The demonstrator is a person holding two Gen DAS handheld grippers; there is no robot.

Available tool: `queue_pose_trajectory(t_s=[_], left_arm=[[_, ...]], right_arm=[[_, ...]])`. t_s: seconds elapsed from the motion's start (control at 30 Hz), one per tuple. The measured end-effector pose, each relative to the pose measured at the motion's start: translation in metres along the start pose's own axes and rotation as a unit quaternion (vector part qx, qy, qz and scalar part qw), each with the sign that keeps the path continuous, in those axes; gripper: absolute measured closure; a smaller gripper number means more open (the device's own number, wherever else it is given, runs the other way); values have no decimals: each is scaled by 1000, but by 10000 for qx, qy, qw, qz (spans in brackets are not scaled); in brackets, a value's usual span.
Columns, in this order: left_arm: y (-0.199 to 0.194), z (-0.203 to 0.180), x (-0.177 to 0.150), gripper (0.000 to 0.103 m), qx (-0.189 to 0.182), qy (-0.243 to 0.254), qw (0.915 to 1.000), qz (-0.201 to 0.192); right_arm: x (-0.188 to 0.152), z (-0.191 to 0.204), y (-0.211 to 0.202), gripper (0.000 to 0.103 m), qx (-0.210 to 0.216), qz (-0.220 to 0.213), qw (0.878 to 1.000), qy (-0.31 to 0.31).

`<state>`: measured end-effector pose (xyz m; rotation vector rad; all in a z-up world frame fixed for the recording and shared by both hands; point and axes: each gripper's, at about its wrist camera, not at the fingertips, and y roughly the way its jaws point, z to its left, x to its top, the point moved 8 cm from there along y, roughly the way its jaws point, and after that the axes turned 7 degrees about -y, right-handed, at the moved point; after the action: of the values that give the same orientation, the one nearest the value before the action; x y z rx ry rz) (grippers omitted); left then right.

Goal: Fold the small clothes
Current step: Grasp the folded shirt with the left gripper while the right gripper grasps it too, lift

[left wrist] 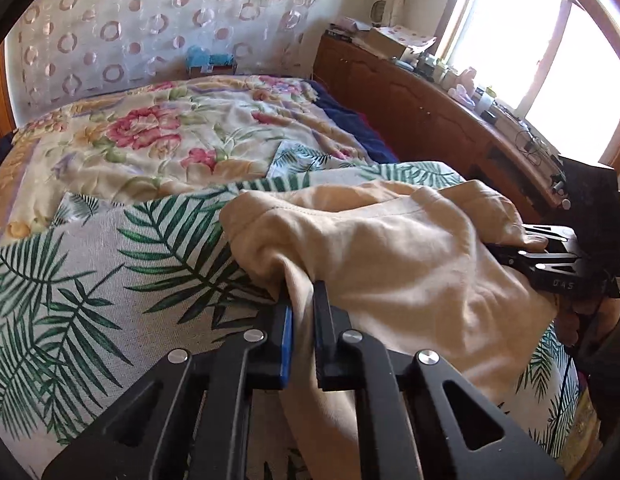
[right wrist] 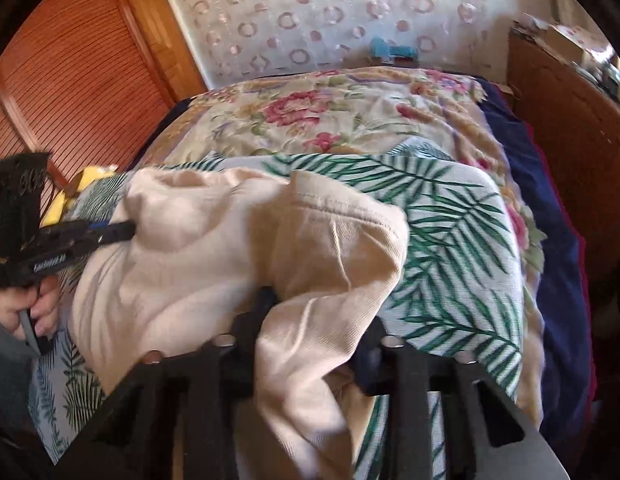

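A cream garment lies bunched on a palm-leaf cloth on the bed. My left gripper is shut on a fold of the garment at its near left edge. My right gripper shows at the garment's right side, its fingertips buried in the fabric. In the right wrist view the garment drapes over my right gripper and hides the fingertips; the fingers look closed on it. The left gripper shows at the garment's left edge, pinching it.
A floral bedspread covers the bed beyond the palm-leaf cloth. A wooden cabinet with clutter stands on the right under a window. A slatted wooden door is on the left. A yellow item lies near the left gripper.
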<state>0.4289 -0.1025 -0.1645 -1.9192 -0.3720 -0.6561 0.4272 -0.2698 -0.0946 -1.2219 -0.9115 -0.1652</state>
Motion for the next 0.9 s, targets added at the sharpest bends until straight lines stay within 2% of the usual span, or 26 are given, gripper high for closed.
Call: queue_pose_trajectory(t_s=[0.1,0.23,0.4,0.6,0.73,0.9], left_arm=[[-27,-11,7,94,-132,94,9995,-284],[-71,-22,9,94,-253,271,9969,-689],[-132,-8,6,94,-188,204,9920,-1234],[-184,65,-8,95,362,-271,9853,-1647],[-204,124,-28,95,785,-692,9786,-1773],[-222,188,-64,95,1072,-1339,9672,-1871]], right_arm=[[3,3,-6,82,-169,47,9996,-230],[18,21,-23,84,-424,-265,9972,-548],[45,63,-39,85,-350,-687,9933,-865],[89,137,-15,85,7,-846,9861,-1432],[127,198,13,85,124,-914,9763,-1958],[171,266,62,85,243,-934,9614,-2578]])
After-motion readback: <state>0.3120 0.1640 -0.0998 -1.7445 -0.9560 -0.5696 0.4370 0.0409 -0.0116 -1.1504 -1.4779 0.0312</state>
